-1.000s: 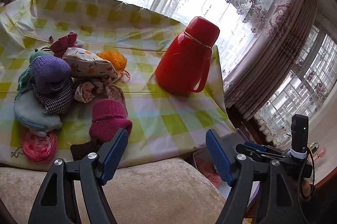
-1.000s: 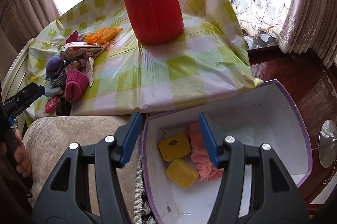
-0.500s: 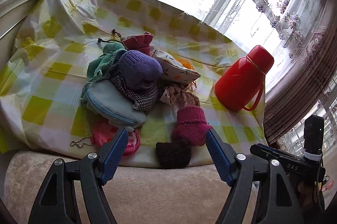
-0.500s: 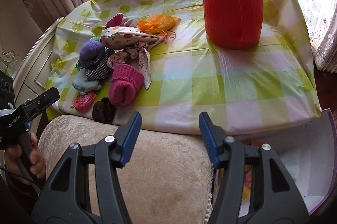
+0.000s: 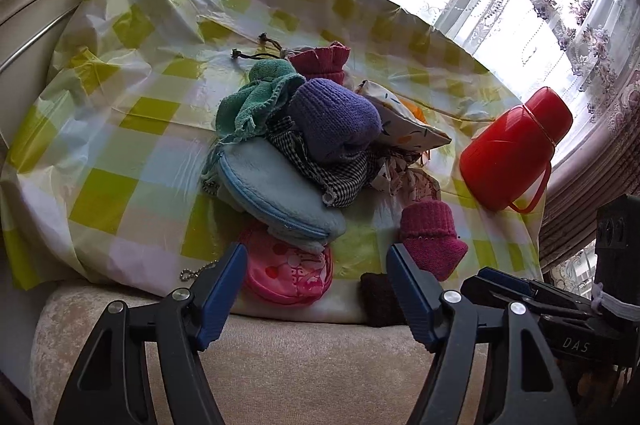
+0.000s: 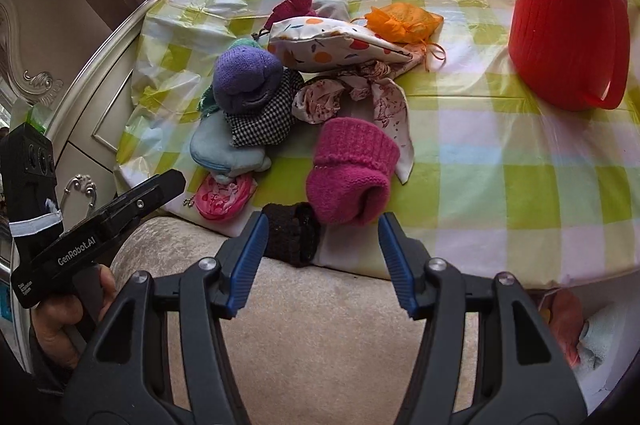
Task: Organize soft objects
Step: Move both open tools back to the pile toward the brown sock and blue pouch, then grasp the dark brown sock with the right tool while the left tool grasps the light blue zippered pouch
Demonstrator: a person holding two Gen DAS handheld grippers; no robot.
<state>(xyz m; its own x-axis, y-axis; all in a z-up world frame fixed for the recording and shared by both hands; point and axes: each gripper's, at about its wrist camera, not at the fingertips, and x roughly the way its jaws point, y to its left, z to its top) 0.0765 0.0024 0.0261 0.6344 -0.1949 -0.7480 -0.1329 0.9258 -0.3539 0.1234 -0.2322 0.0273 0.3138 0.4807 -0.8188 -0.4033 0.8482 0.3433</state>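
From my left wrist, the soft pile (image 5: 304,141) sits heaped mid-bench (image 5: 120,129): purple knit, teal cloth, pale blue pouch, pink purse at the near edge. My left claw (image 5: 316,265) is spread but closing, nothing between its pads. A second ago this view centred on the red flask (image 5: 516,153).

From my right wrist, the magenta sock (image 6: 352,173) and dark knit piece (image 6: 292,233) lie just ahead. My right claw (image 6: 320,229) is spread, opening, empty; the box it overlooked earlier has nearly gone.
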